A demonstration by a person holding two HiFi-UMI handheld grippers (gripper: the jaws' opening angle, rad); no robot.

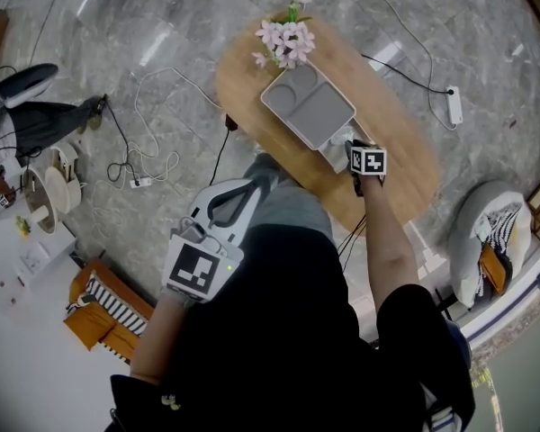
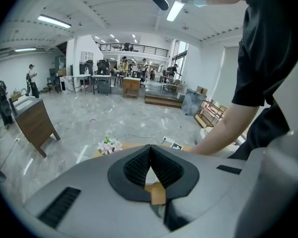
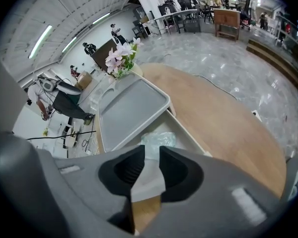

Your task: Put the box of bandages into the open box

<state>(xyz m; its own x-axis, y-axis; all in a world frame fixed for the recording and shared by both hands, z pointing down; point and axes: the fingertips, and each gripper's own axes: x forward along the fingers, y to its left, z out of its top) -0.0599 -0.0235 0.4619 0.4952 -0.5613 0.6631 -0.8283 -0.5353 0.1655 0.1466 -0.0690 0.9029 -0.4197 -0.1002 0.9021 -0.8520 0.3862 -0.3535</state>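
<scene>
On the oval wooden table [image 1: 405, 165] lies a grey open box [image 3: 187, 132] with its flat lid [image 3: 131, 108] thrown back toward the flowers. A pale, plastic-wrapped bandage box [image 3: 158, 141] rests on the open box's floor. My right gripper [image 3: 152, 150] hovers just over the box's near end [image 1: 336, 142], its jaws a little apart and nothing between them. The bandage box is just beyond its tips. My left gripper [image 1: 263, 174] is held near the person's body, off the table's near-left edge. Its jaws [image 2: 150, 148] meet at the tips and hold nothing.
Pink flowers [image 1: 286, 43] stand at the table's far end beside the lid [image 1: 308, 106]. Cables and a power strip [image 1: 450, 106] lie on the marble floor. A round seat with a striped cushion [image 1: 495, 241] sits at the right. Several people stand far off in the hall.
</scene>
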